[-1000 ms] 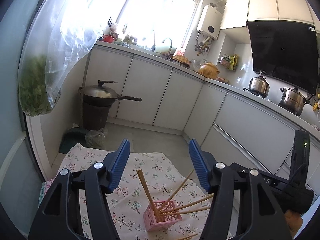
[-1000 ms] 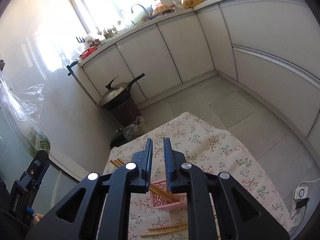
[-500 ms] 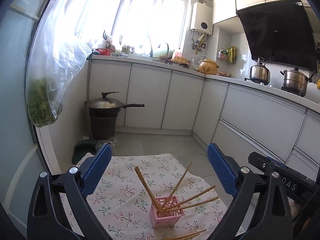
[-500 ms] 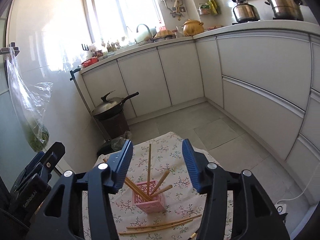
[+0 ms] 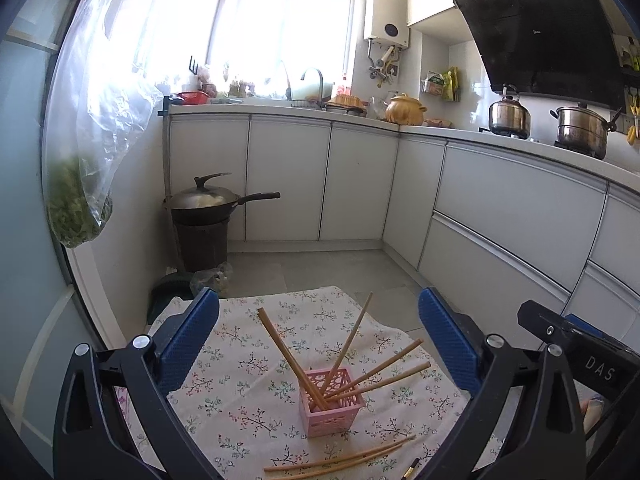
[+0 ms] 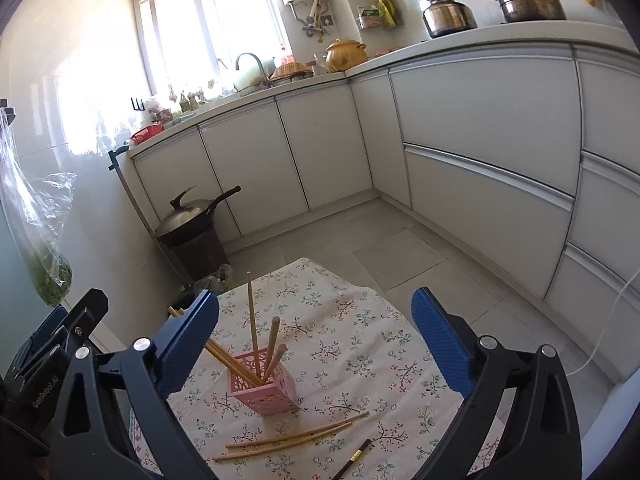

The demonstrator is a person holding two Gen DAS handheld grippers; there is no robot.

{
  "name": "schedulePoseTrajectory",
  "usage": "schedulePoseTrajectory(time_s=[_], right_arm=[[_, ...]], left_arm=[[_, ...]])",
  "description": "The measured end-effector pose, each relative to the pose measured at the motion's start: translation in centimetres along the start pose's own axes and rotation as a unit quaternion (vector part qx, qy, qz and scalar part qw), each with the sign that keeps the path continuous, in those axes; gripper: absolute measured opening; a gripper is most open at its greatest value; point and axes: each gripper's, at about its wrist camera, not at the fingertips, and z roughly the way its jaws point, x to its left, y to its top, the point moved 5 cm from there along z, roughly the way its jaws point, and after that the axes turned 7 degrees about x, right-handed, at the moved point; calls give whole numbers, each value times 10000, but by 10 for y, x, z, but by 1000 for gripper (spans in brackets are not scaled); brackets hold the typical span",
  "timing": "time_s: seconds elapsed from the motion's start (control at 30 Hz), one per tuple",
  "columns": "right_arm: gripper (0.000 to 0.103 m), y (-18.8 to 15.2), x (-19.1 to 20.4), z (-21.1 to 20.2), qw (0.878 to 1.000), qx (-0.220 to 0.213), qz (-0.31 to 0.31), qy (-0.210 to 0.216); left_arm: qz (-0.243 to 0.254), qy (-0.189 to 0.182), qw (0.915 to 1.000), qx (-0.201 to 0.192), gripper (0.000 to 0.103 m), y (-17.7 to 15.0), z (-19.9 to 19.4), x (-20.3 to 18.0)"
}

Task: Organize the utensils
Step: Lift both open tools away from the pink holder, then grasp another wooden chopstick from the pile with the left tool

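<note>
Left gripper [image 5: 319, 334] hangs spread wide, nothing between its blue pads. Just ahead and below sits the pink holder [image 5: 331, 407] on the floral cloth [image 5: 240, 392], chopsticks [image 5: 352, 344] fanning out of it (several lean right). Right gripper [image 6: 315, 330] is released too, empty; below its fingers two loose chopsticks [image 6: 288, 438] lie flat, a dark chopstick [image 6: 352, 458] just right of them.

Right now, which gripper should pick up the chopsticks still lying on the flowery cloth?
Probably the right gripper. Both grippers are open and empty, but in its view the two loose wooden chopsticks and the dark chopstick lie closer below it; the left gripper sees them at its frame's bottom edge.
</note>
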Motion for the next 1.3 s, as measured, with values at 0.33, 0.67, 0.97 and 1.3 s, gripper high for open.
schedulePoseTrajectory(time_s=[0.33, 0.67, 0.97, 1.3], right_arm=[[96, -45, -70, -2, 9947, 664, 778, -127], [96, -59, -131, 0, 9793, 1111, 1690, -41], [96, -70, -171, 2, 9700, 1331, 2020, -236], [96, -75, -189, 8, 9606, 1561, 2299, -76]], left_arm=[[873, -671, 9846, 1356, 96, -42, 43, -25], [2472, -1255, 9047, 3235, 96, -168, 109, -107], [2998, -1077, 8742, 3665, 93, -215, 171, -162], [2845, -716, 8558, 4261, 55, -236, 223, -148]])
